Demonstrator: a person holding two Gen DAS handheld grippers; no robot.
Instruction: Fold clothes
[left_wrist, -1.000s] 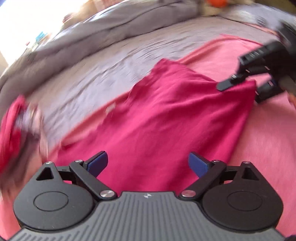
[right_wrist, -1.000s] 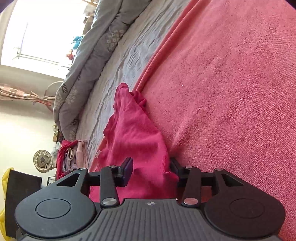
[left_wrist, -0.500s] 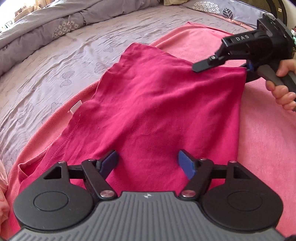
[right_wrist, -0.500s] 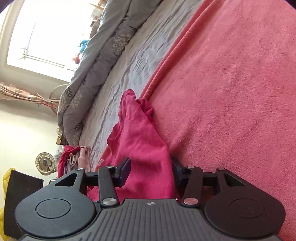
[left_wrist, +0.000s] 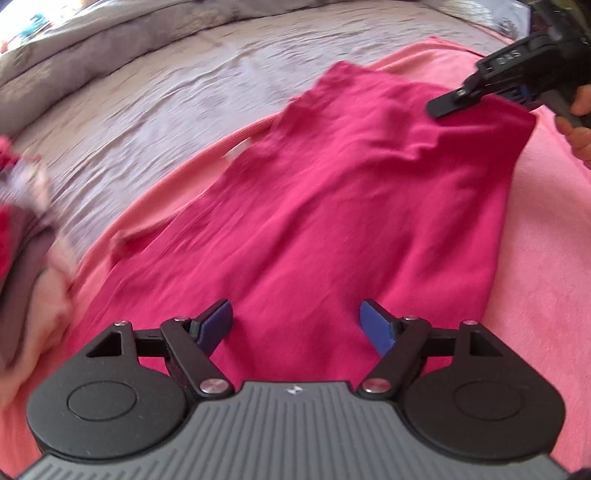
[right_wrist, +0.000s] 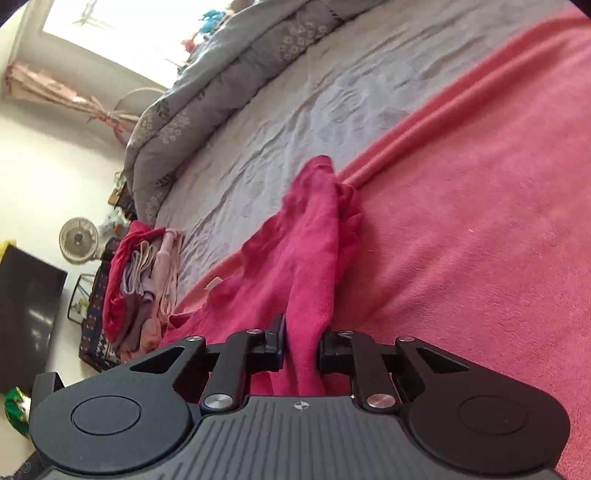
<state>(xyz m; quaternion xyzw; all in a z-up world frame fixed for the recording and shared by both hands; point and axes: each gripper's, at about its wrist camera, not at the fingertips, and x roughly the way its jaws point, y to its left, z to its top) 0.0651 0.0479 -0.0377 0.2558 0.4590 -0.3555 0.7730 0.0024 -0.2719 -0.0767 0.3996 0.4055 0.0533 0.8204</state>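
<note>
A: Where is the shirt (left_wrist: 343, 206)?

B: It lies spread on the pink blanket (left_wrist: 546, 236) on the bed. It runs from 6 o'clock up to 1 o'clock in the left view.

A: What do the grippers do?

B: The left gripper (left_wrist: 295, 325) is wide open over the near edge. The right gripper (right_wrist: 301, 343) pinches the far corner tight.

A: What else is there?

B: A clothes pile (right_wrist: 142, 284) at 9 o'clock, and a fan (right_wrist: 78, 240) behind it.
</note>
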